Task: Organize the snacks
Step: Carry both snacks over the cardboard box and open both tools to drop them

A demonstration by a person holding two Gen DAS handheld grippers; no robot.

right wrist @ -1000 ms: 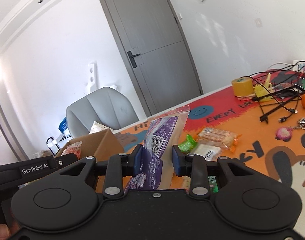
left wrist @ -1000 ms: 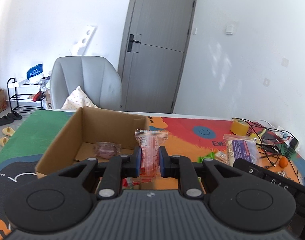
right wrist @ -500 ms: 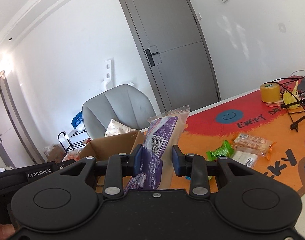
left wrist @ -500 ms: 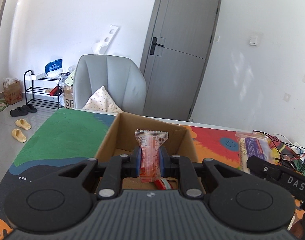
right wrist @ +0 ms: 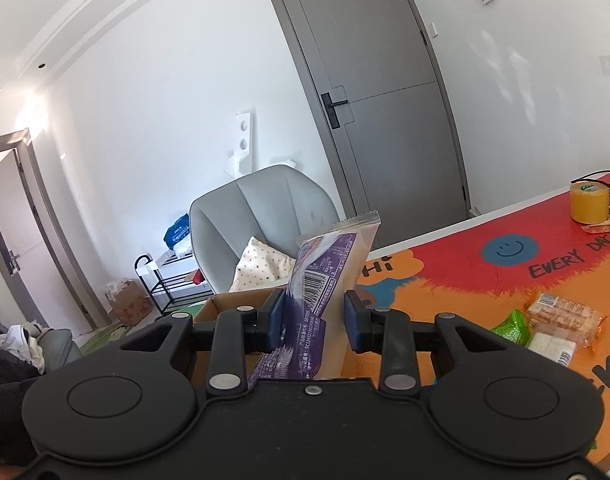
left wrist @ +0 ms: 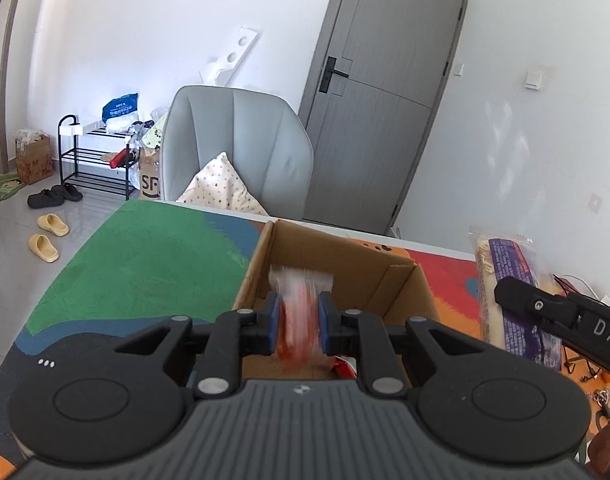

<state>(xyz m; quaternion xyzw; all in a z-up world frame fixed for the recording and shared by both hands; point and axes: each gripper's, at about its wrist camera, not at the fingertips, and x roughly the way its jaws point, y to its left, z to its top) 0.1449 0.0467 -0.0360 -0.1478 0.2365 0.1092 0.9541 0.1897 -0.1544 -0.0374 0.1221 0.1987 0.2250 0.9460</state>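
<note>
My left gripper (left wrist: 299,322) hangs over the open cardboard box (left wrist: 379,280). A red snack packet (left wrist: 301,316) sits blurred between its jaws, which stand a little wider than the packet. My right gripper (right wrist: 313,322) is shut on a purple and clear snack bag (right wrist: 325,276), held upright to the right of the box (right wrist: 225,306). That bag also shows in the left wrist view (left wrist: 509,292). More snack packets lie on the mat: a green one (right wrist: 513,326), an orange one (right wrist: 565,314) and a white one (right wrist: 553,346).
A colourful mat (left wrist: 145,264) covers the table. A yellow tape roll (right wrist: 589,200) and cables stand at the far right. A grey chair (left wrist: 237,148) with a pillow stands behind the table. A shoe rack (left wrist: 93,156) and slippers are on the floor to the left.
My left gripper has moved over the box and its jaws have widened; the red packet is blurred and slipping down. My right gripper has moved left toward the box with the purple bag.
</note>
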